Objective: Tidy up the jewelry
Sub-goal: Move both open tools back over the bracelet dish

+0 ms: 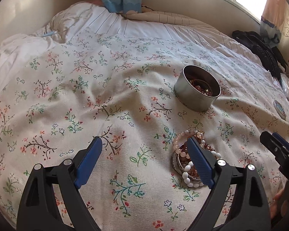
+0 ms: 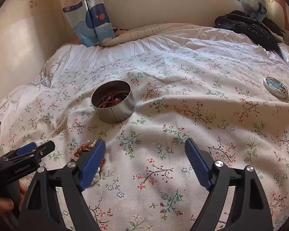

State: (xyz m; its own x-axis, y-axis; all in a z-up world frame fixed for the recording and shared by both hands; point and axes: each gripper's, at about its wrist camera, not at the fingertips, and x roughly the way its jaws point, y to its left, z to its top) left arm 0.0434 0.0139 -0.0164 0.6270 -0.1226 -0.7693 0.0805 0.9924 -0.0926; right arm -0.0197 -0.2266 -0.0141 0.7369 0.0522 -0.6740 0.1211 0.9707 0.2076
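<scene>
a: grippers first. left gripper (image 1: 145, 141) is spread wide, nothing between its blue pads (image 1: 88, 159), only flowered bedspread (image 1: 77, 96) under the gap. its right-hand finger crosses over the heap of bracelets (image 1: 185, 159); i cannot tell whether it touches the beads or only hangs in front of them.

b: right gripper (image 2: 145, 142)?

a: also spread wide, empty, jaws over bare cloth. seen from its own camera, the bracelets (image 2: 84, 148) lie just outside its left-hand finger, partly hidden behind it. the left gripper (image 2: 28, 151) shows at that picture's left edge, with a hand (image 2: 3, 204) under it. from the left camera the right gripper (image 1: 275, 144) pokes in at the right edge, near the heap but apart from it.

b: how does the jewelry look?

a: loose heap on the bedspread: pale pink bead strands, brown-red glossy beads, a string of white oval beads, and what looks like silver bangles underneath. all tangled together, flat on the cloth.

b: container?

a: round metal tin (image 1: 197, 88), open, upright, farther up the bed from the heap and well apart from both grippers. inside, reddish beads and dark cords already lie at the bottom (image 2: 113, 101).

b: anything else?

a: tin lid (image 2: 275, 87) with a blue picture on top, lying off to the right on the bedspread, well apart from the tin. black jacket (image 2: 248, 27) bunched at the far right corner.
</scene>
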